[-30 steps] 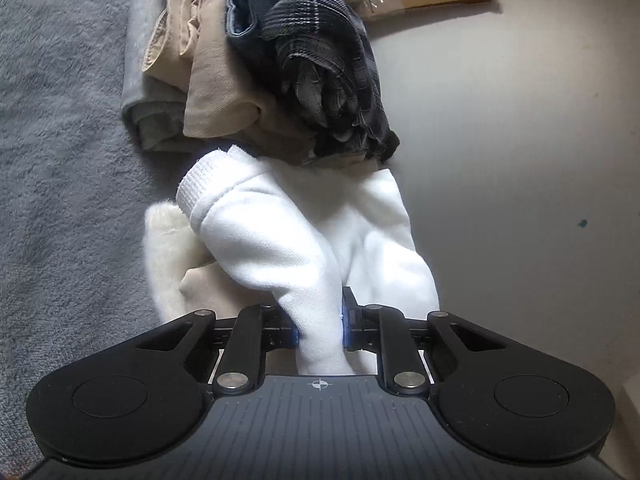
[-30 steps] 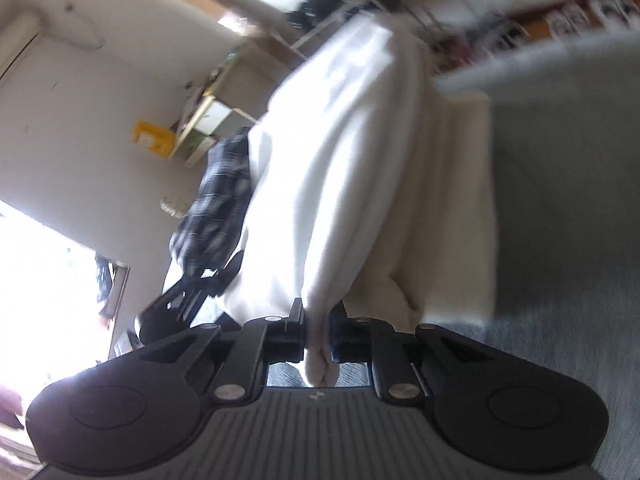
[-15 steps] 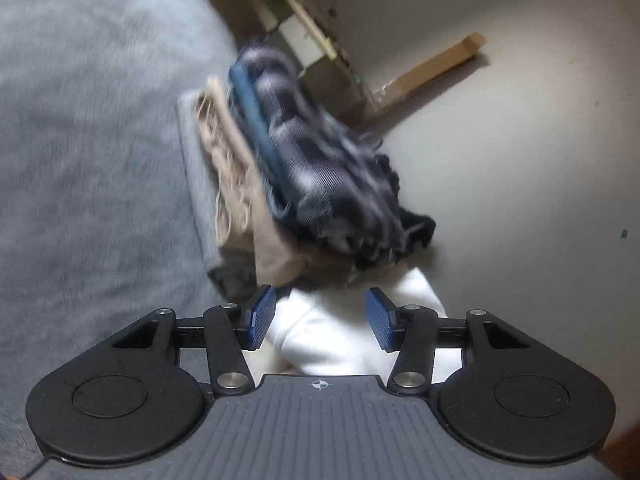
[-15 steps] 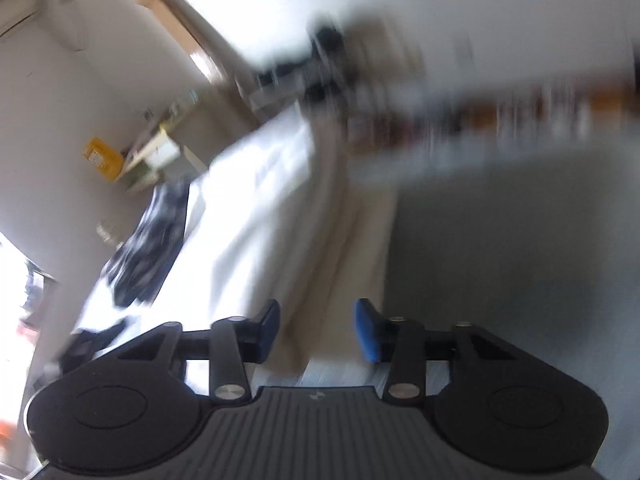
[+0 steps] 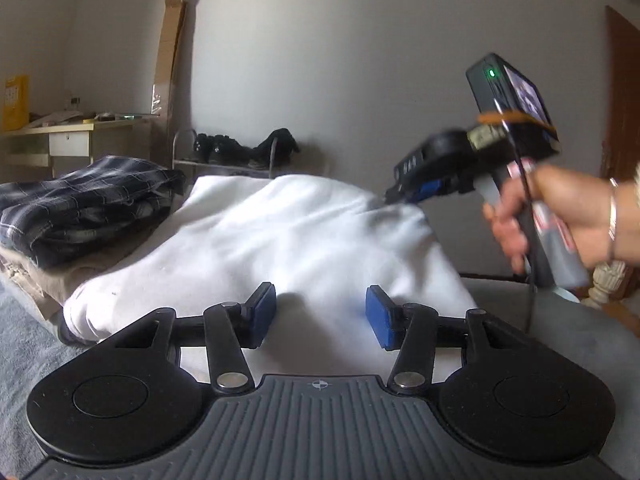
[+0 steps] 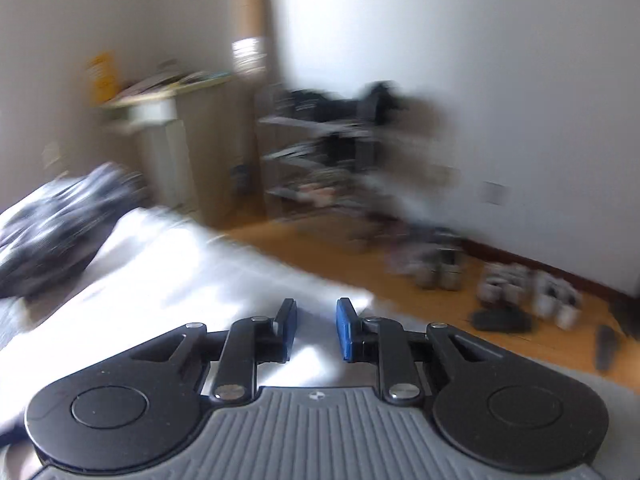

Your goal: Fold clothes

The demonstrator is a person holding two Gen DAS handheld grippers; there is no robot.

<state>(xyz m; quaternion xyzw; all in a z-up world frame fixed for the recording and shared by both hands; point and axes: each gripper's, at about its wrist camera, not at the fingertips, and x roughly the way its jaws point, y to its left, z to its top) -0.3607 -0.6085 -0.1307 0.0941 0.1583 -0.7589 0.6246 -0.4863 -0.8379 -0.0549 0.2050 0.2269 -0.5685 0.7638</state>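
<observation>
A folded white garment [image 5: 280,236] lies on the grey bed cover, beside a stack of folded clothes topped by a dark plaid shirt [image 5: 80,204]. My left gripper [image 5: 321,314] is open and empty, its blue pads just in front of the white garment's near edge. My right gripper [image 6: 316,328] is open and empty over the same white garment [image 6: 168,280]; that view is blurred. From the left wrist view the right gripper [image 5: 420,190] hangs over the garment's far right corner, held by a hand.
The grey bed cover [image 5: 24,356] spreads to the left. Beige folded clothes [image 5: 36,276] lie under the plaid shirt. A desk [image 5: 60,140] and a shoe rack [image 6: 332,148] stand by the wall. Shoes [image 6: 520,284] sit on the wooden floor.
Both grippers have let go of the white garment and opened. Both have drawn back and tilted up, so the room wall is now in view. The garment lies on the bed.
</observation>
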